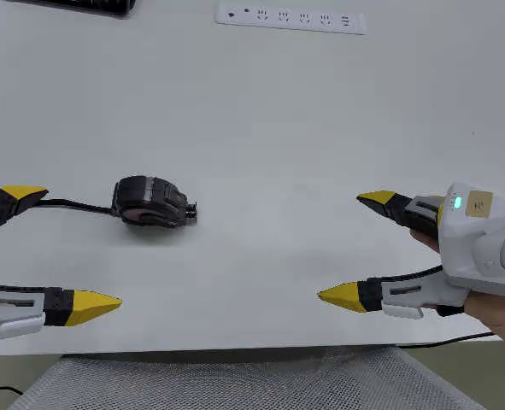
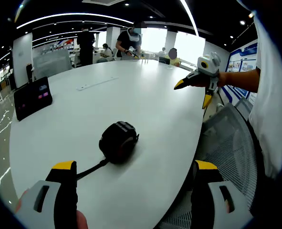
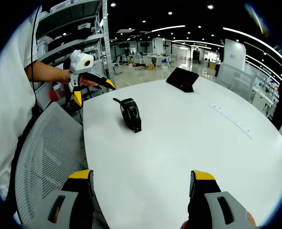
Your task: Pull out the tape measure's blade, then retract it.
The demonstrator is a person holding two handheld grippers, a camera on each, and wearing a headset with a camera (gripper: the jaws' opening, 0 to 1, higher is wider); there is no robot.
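Left gripper [image 1: 77,248] and right gripper [image 1: 341,247] flank the lower frame, jaws spread, empty. Tape measure [image 1: 152,202] lies left of centre; an unpinned case could slide when the blade is pulled.

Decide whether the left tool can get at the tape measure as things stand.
Probably yes: the left tool stands open beside the tape measure, with only bare table between them.

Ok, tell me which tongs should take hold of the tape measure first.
Left, I'd say. The left tongs are open and close to the tape measure, whose strap trails toward them. The right tongs, also open, are far across the table.
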